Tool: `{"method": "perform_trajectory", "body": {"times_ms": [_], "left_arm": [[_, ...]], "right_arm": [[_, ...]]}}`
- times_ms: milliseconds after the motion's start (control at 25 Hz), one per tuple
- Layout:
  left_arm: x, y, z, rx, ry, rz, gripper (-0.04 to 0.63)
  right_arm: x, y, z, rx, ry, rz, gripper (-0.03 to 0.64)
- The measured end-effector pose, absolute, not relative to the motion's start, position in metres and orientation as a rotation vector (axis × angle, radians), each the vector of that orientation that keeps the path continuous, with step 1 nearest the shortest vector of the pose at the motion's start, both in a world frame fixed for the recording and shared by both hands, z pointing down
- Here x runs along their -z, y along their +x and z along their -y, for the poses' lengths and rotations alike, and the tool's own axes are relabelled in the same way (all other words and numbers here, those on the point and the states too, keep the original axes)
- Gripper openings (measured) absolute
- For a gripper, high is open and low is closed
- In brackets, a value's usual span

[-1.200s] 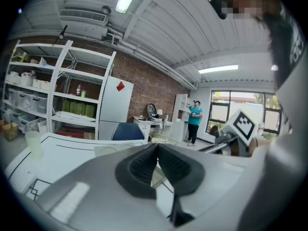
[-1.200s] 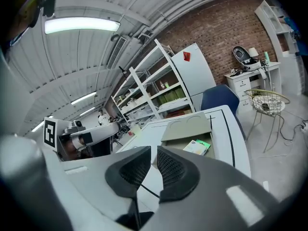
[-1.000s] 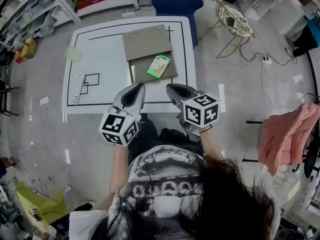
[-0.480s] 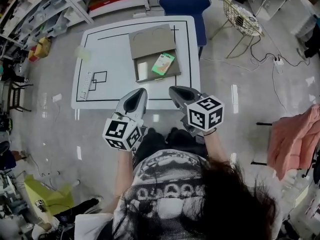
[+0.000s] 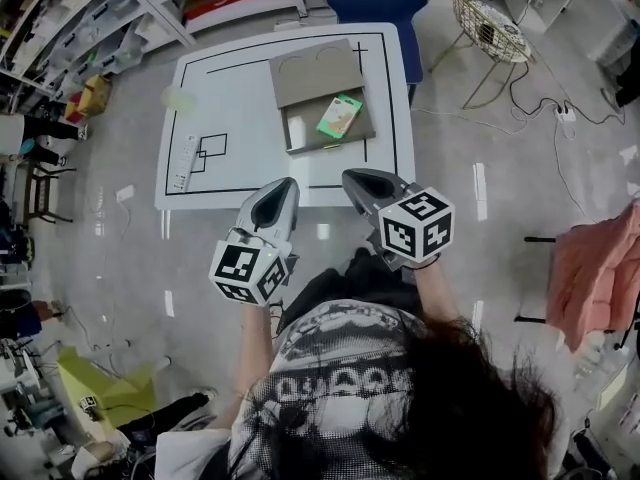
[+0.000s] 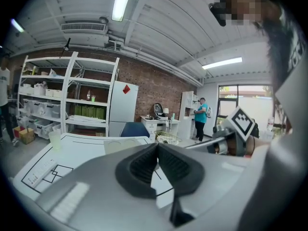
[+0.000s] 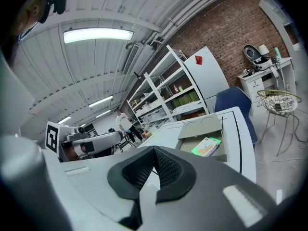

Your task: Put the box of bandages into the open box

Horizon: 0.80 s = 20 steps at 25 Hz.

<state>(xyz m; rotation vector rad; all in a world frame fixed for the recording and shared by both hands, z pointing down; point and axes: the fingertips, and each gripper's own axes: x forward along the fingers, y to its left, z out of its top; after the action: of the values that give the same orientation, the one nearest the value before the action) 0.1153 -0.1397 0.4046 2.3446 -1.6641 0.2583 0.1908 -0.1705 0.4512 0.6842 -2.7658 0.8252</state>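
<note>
Bandage box already sits inside the open box, lying flat in the tray's right half, a bit skewed, green face up. Open box is at the far-centre of the tabletop, w/ its lid flap laid back behind it. Looks like the job's done, tbh.

Left gripper: jaws pressed together, nothing between them. Right gripper: same, jaws closed tip to tip, empty. Both hang side by side at the near edge of the tabletop, well apart from the open box and pointing twd it.

Handling, if it needs a nudge: prob. a light little carton, thin card, stiff enough to lift but easy to dent w/ a hard squeeze. Printed face looks glossy, so it could slip. Best hold, I'd say, is across the two long edges near the middle. Come in from above, since it lies flat w/ the tray wall near its right side. Gentle close, no more.
</note>
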Motion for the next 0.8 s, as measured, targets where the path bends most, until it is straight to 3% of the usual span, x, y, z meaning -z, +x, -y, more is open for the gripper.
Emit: {"method": "perform_trajectory", "body": {"times_ms": [800], "left_arm": [[-0.402,0.086,0.056,-0.203,2.405,1.585,0.0]], "right_arm": [[-0.436,0.151,0.085,-0.729,0.714,2.743,-0.003]]}}
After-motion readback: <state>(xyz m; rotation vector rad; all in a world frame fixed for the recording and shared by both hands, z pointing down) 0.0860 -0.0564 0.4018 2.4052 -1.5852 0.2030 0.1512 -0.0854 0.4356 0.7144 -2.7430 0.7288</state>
